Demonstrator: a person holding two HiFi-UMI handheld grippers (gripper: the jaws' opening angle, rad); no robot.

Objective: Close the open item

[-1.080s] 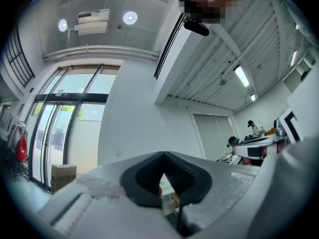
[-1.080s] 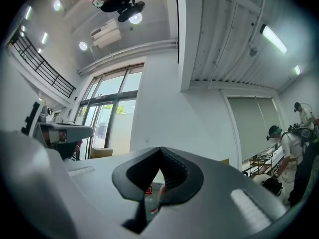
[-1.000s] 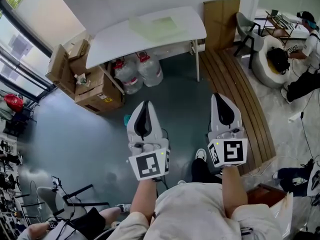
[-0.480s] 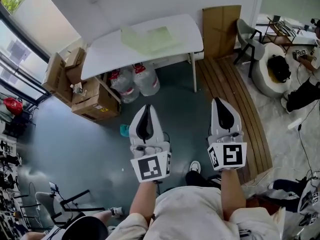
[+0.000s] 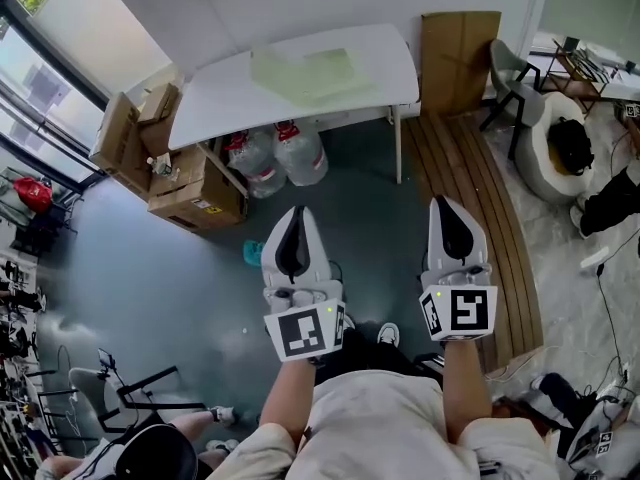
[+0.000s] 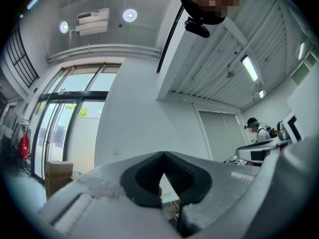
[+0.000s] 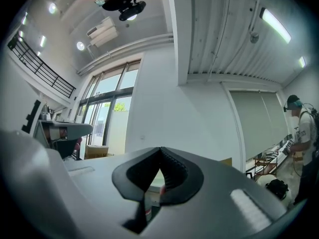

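Note:
Both grippers are held up over the dark floor, well short of the white table (image 5: 230, 93). My left gripper (image 5: 293, 212) is shut with nothing in it, its black pads meeting at the tip (image 6: 163, 154). My right gripper (image 5: 447, 202) is likewise shut and empty (image 7: 160, 149). Open cardboard boxes (image 5: 165, 163) with raised flaps stand at the table's left end, far from both grippers. A pale green flat item (image 5: 305, 71) lies on the table top; I cannot tell whether it is open.
Two big water jugs (image 5: 300, 153) stand under the table. A cardboard sheet (image 5: 458, 63) leans on the wall beside a wooden deck strip (image 5: 495, 233). A chair (image 5: 512, 88) and a round white seat (image 5: 565, 148) are at the right. A teal object (image 5: 252, 254) lies on the floor.
Both grippers keep the same shut pose. The head view has shifted slightly, and the person at the right has mostly left the picture.

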